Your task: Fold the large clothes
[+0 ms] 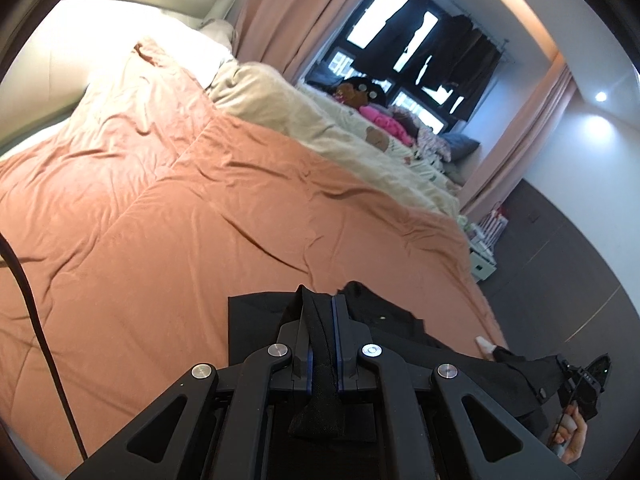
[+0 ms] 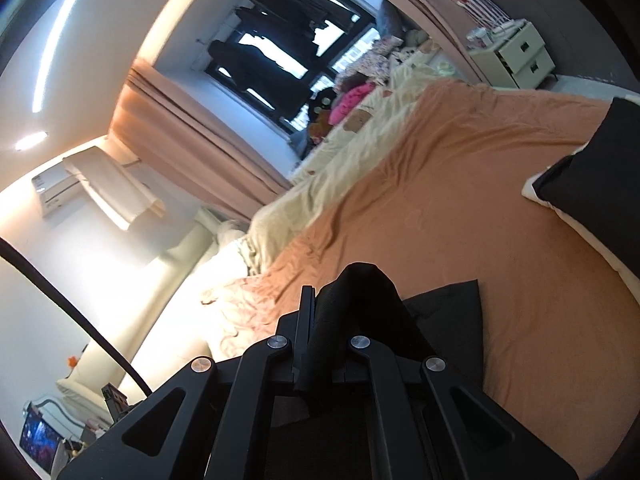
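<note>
Both tongs are clamped on the black garment (image 1: pixel 380 320): the left tongs (image 1: pixel 322 312) pinch a bunched edge, the right tongs (image 2: pixel 316 308) grip another fold. It lies at the near edge of the bed (image 1: pixel 200 200), stretched sideways between them. Mid-fold, likely; next, carry both held corners across evenly, keeping the cloth taut

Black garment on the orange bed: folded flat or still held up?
Held up. Black fabric garment is pinched in left gripper and right gripper, above the orange bedspread.
</note>
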Demonstrator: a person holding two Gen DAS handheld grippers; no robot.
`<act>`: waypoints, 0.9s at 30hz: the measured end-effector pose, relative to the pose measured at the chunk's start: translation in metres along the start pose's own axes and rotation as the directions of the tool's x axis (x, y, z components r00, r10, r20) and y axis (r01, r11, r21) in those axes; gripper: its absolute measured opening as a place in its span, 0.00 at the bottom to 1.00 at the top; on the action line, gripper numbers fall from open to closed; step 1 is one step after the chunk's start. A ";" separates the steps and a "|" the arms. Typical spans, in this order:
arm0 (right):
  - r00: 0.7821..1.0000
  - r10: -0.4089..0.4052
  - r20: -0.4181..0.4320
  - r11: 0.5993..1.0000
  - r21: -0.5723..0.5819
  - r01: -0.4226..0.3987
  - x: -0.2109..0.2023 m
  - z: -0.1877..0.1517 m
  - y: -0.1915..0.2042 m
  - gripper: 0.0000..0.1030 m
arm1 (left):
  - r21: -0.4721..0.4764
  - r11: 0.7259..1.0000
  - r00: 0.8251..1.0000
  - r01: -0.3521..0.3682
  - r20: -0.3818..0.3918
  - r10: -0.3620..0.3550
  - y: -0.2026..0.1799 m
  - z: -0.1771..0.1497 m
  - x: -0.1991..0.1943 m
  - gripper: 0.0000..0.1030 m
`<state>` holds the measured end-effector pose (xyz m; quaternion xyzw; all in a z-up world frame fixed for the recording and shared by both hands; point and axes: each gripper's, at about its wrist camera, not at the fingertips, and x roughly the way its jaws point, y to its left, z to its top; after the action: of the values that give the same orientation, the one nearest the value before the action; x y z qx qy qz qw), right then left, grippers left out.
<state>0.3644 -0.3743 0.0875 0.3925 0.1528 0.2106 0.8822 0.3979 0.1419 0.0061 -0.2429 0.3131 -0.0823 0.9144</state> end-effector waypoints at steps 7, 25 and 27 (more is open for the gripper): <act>0.993 -0.090 -0.075 0.995 0.041 0.093 0.054 -0.002 -0.012 0.01 | -0.028 0.998 0.994 -0.059 -0.090 0.056 0.028 -0.005 0.072 0.07; 0.933 -0.346 -0.095 0.938 -0.060 0.342 0.072 -0.003 0.038 1.00 | -0.076 0.992 0.993 -0.103 -0.060 0.098 0.055 0.002 0.126 0.80; 0.931 -0.354 -0.096 0.935 -0.056 0.350 0.059 -0.004 0.043 1.00 | -0.054 0.991 0.990 -0.123 -0.078 0.118 0.056 -0.001 0.121 0.80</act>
<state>0.4032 -0.3169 0.1116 0.3304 0.2624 0.0725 0.9037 0.4925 0.1537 -0.0865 -0.2471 0.3634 -0.0266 0.8979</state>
